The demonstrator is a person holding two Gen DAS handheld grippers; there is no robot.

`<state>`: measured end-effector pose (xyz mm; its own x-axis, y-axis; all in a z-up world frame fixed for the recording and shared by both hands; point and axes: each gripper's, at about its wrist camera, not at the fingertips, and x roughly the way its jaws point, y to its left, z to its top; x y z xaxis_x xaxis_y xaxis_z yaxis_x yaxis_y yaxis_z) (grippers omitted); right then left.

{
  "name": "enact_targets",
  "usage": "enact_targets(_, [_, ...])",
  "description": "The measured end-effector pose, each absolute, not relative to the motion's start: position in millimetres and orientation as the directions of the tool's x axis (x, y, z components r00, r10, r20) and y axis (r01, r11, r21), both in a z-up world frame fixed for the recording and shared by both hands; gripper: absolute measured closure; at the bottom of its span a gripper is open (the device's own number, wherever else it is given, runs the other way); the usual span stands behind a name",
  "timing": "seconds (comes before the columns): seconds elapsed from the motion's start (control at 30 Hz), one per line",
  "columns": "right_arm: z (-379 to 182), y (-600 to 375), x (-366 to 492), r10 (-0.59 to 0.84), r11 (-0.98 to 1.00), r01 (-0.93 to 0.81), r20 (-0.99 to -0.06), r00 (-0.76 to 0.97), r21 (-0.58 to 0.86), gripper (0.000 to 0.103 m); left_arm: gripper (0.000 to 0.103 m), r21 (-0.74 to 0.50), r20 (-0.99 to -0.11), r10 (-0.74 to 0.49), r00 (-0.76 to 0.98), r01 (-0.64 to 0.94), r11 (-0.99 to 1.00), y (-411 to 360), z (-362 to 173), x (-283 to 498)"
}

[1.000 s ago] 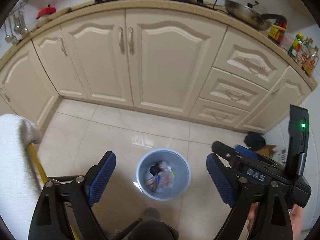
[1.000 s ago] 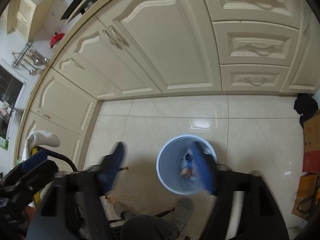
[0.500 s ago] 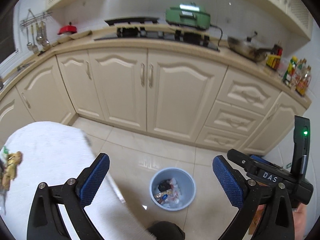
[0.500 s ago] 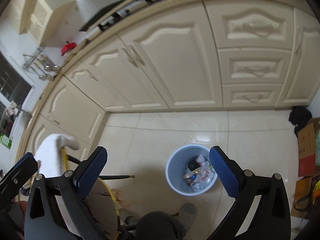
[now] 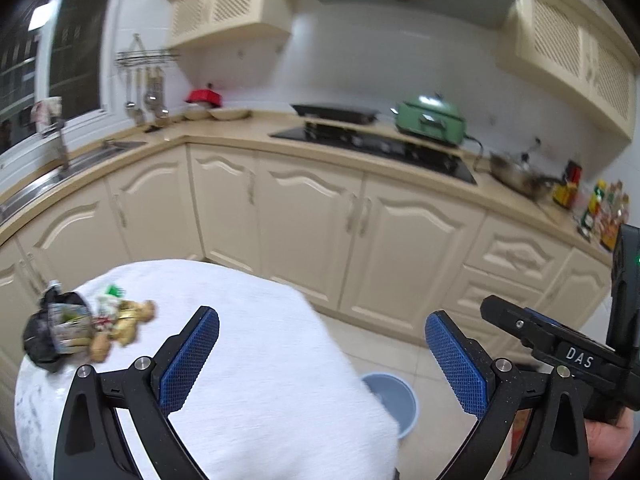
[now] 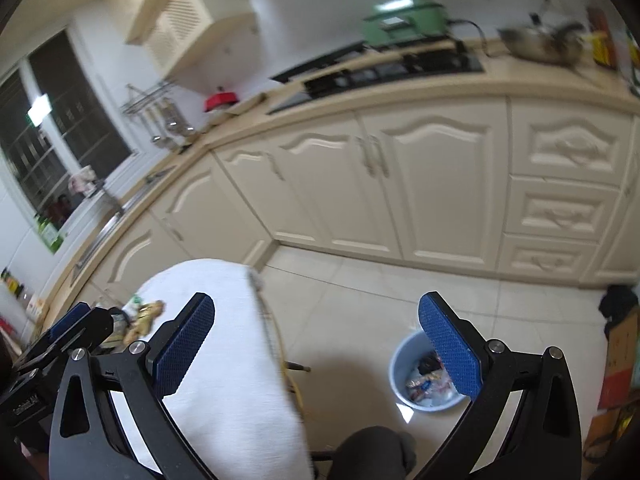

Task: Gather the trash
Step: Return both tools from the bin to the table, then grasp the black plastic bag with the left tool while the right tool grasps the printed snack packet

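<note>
Both grippers' jaws gape empty above table edge [image 5: 344,360] and bin [image 6: 400,376].

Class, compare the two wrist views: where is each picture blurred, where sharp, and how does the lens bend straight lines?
Left wrist: trash pile and wok smeared, left gripper sharp, countertop bowed. Right wrist: green cooker streaked, right gripper crisp, cabinets curved.

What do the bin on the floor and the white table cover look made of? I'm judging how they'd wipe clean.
The bin looks like pale blue plastic: smooth, thin, evenly coloured wall with a soft sheen. The table cover looks like white cloth, matte and slightly nubby, draping over the edge; motion blur leaves the weave unclear.
</note>
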<state>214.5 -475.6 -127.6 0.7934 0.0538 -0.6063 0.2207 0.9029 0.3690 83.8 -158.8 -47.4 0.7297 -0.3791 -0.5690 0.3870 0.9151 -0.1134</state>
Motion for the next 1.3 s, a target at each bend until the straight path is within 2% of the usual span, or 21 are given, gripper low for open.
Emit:
enact_targets(0.3, [-94, -392, 224, 0.13, 0.94, 0.075, -0.555, 0.822, 0.332, 0.0, 0.001, -0.136, -0.507, -0.292, 0.811, 0.259, 0.956, -65, -21, 14])
enact_targets(0.77, [-70, -289, 229, 0.237, 0.956, -0.107, -0.509, 0.827, 0.271, 0.0, 0.001, -0.144, -0.462, -0.146, 0.875, 0.089, 0.986, 13, -6, -68])
enact_targets(1.07, [-69, -241, 237, 0.286, 0.953, -0.186, -0.514, 0.809, 0.237, 0.0, 0.001, -0.14, -0.471, -0.083, 0.878, 0.019, 0.99, 32, -7, -73])
enact_targets(1.3, [-84, -194, 262, 0.338, 0.941, -0.258, -0.552, 0.762, 0.22, 0.0, 0.001, -0.131, -0.498, -0.005, 0.867, -0.07, 0.989, 57, -18, -57])
